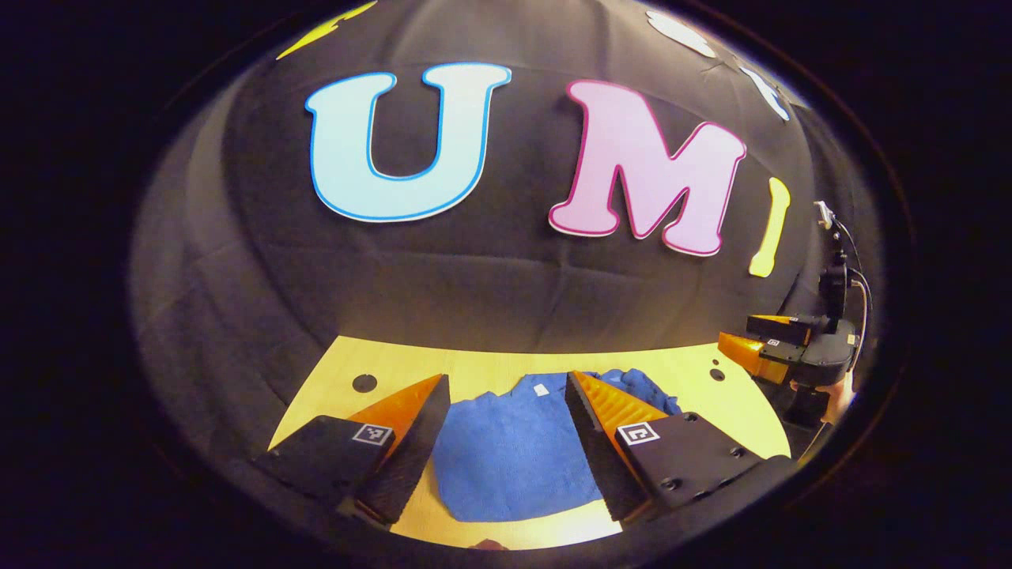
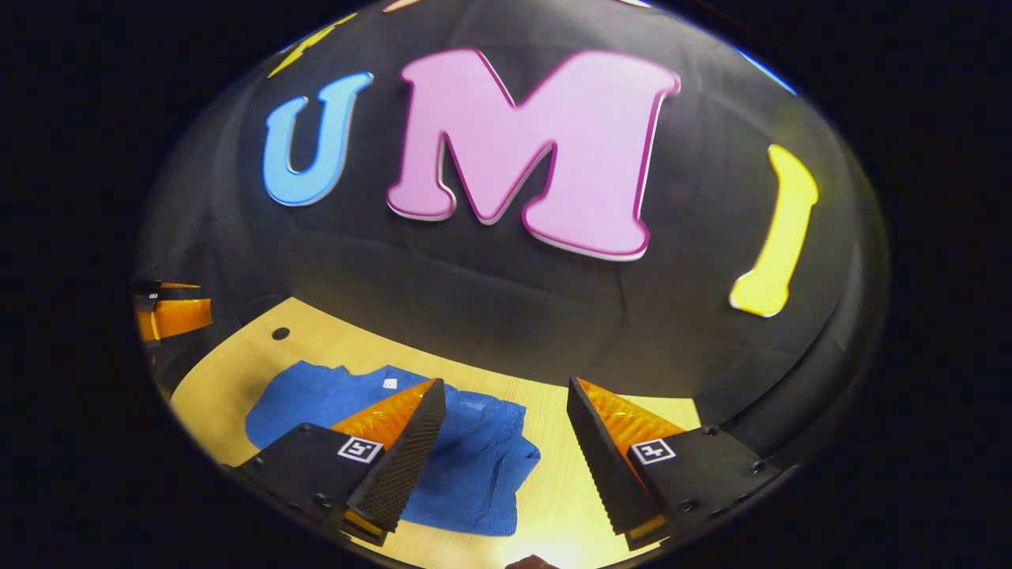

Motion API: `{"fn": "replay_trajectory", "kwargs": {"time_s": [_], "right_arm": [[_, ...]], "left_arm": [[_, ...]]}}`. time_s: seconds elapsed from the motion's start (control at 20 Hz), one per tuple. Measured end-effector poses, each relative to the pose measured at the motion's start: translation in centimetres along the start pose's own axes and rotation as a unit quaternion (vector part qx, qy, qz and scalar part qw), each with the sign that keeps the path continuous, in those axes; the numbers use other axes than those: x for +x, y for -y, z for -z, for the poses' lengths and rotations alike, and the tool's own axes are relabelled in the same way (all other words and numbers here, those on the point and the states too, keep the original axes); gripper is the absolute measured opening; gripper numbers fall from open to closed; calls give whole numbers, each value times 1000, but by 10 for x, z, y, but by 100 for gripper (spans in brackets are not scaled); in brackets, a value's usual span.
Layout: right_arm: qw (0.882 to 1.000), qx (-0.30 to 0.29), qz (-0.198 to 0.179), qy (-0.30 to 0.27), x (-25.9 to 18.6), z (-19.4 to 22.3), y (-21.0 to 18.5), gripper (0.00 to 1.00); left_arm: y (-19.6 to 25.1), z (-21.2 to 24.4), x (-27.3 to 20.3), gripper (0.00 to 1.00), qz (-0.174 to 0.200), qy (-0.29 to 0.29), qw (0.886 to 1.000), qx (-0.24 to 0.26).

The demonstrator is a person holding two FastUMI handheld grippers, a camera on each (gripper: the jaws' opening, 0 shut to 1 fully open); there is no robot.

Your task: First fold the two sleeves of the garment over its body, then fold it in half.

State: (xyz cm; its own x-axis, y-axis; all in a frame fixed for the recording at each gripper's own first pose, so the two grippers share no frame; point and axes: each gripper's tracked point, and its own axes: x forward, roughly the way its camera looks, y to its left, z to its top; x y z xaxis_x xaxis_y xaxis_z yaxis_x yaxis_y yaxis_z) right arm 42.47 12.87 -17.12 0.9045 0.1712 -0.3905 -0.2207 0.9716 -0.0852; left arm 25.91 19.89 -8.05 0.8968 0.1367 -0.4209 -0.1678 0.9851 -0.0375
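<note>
The counter [image 1: 490, 367] is a pale, wood-grain surface with a smooth finish. Its far edge meets the booth wall [image 1: 490, 276], a black cloth that rises behind the counter and curves overhead in both views. The cloth shows shallow creases and seam lines running across it. Two small dark round holes [image 1: 364, 382] sit in the counter near its far corners in the left gripper view; one hole [image 2: 280, 333] shows in the right gripper view. Lighting is warm and falls brightest on the near part of the counter, leaving the wall dim toward the sides.
</note>
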Motion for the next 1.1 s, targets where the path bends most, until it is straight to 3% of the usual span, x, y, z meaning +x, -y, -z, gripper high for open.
{"fn": "replay_trajectory", "kwargs": {"time_s": [0.25, 0.4, 0.5, 0.8, 0.95, 1.1], "right_arm": [[997, 25, 18, 75, -143, -29, -34, 97], [991, 60, 14, 116, -227, -30, -59, 97], [986, 67, 19, 152, -268, -31, -67, 95], [980, 99, 35, 170, -358, -13, -74, 95], [980, 97, 37, 171, -377, -7, -78, 95], [978, 108, 41, 173, -389, -5, -76, 94]], "left_arm": [[8, 3, -115, 86, -10, 67, 997, 24], [15, -8, -176, 85, -23, 146, 987, 63], [28, 1, -218, 82, -15, 167, 984, 58], [50, 25, -294, 83, -16, 185, 982, 31], [54, 38, -312, 83, -22, 178, 983, 39], [57, 45, -317, 82, -16, 170, 985, 14]]}}
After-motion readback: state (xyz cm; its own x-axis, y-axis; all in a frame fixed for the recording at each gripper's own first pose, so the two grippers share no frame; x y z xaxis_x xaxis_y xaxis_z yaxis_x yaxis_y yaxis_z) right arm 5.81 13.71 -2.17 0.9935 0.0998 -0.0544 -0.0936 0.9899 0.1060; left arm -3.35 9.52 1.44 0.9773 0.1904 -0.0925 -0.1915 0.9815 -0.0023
